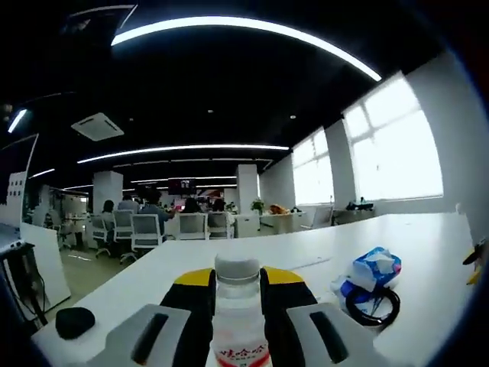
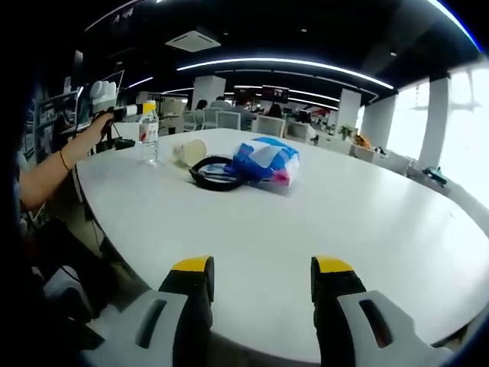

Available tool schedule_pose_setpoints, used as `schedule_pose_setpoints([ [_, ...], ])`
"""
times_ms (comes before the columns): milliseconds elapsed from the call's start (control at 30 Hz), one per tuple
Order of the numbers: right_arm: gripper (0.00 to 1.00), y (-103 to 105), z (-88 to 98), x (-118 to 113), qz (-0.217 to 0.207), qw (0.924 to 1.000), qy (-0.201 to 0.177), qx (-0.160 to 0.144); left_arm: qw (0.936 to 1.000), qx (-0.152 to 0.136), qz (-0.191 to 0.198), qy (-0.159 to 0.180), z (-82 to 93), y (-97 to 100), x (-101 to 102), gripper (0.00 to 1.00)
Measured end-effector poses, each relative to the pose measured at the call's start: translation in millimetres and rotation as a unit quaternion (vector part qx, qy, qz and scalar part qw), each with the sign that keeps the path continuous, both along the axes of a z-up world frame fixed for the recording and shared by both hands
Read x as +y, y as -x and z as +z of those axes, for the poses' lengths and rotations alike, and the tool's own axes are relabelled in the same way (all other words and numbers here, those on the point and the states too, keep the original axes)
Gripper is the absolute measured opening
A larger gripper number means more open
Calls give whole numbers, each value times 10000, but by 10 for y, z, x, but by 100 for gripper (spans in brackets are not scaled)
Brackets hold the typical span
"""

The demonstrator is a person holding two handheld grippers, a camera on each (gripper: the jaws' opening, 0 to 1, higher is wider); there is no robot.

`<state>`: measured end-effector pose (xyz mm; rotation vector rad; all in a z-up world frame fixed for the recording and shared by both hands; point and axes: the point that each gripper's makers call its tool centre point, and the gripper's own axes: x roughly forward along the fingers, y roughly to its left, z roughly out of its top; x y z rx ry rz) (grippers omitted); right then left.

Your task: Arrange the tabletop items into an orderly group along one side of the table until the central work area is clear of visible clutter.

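Your left gripper (image 1: 238,310) is pinching the water bottle (image 1: 238,313) just below its cap, standing it near the table (image 2: 306,222) edge. Your right gripper (image 2: 261,277) is spread and holding nothing. That thin clear plastic is probably slick and will dent, so grip lower on the body if it sways. The blue packet (image 2: 263,160) looks soft and light — take it by a corner. The black loop (image 2: 216,174) touching it is best lifted by its rim
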<state>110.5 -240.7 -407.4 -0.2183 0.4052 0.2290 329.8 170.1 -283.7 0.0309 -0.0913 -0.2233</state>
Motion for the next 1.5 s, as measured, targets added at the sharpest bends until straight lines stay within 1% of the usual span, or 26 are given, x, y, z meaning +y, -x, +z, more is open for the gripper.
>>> schedule_pose_setpoints([
  [33,49,0,0,-4,-2,10000,6,0,10000,-60,-8,-27,4,2,-6,22],
  [67,49,0,-1,-7,-4,10000,9,1,9994,-261,153,-152,53,-8,29,26],
  [100,49,-1,-1,-10,-3,10000,15,4,9987,-360,282,-231,75,-10,51,31],
  [133,49,-2,-1,-12,-1,10000,19,3,9975,-436,392,-382,94,-13,59,35],
  [167,49,-3,0,-11,3,10000,18,3,9975,-415,440,-364,91,-16,42,38],
  [200,49,-3,0,-11,6,10000,15,4,9977,-395,424,-356,90,-20,18,39],
  [267,49,1,7,-9,17,10000,12,-8,9975,-324,485,-410,85,-43,-16,39],
  [333,49,8,14,-16,10,10000,13,-18,9963,-333,584,-532,89,-55,-28,39],
  [400,49,10,14,-24,-4,10000,11,-15,9961,-385,602,-514,112,-71,-65,39],
  [500,49,13,16,-19,9,10000,25,-10,9947,-307,816,-542,98,-98,-54,39],
  [567,49,16,28,-6,41,10000,16,-33,9943,-294,900,-494,98,-109,-38,39],
  [667,49,13,36,-7,45,10000,6,-49,9928,-132,1165,-242,51,-152,38,39],
  [700,49,12,35,-10,41,10000,12,-48,9926,-102,1180,-260,39,-171,41,38],
  [733,49,12,35,-13,36,10000,16,-47,9924,-68,1201,-239,24,-185,48,37],
  [767,49,14,36,-15,39,10000,14,-51,9922,-8,1224,-235,-1,-181,51,33],
  [833,49,20,36,-23,33,10000,0,-53,9934,8,1137,-139,-16,-165,8,27],
  [933,49,20,35,-26,30,10000,1,-54,9935,26,1130,-121,-24,-157,-6,26],
  [1033,49,23,20,-60,-12,10000,4,-41,9918,-14,1256,-219,-13,-151,-7,26],
  [1167,49,31,7,-80,-39,10000,-23,-34,9916,73,1287,-59,-5,-142,21,25],
  [1367,49,34,-9,-76,-39,10000,-50,-20,9915,187,1283,79,-2,-142,38,23],
  [1500,49,40,-11,-81,-39,10000,-44,-18,9916,252,1266,80,-4,-148,34,23],
])
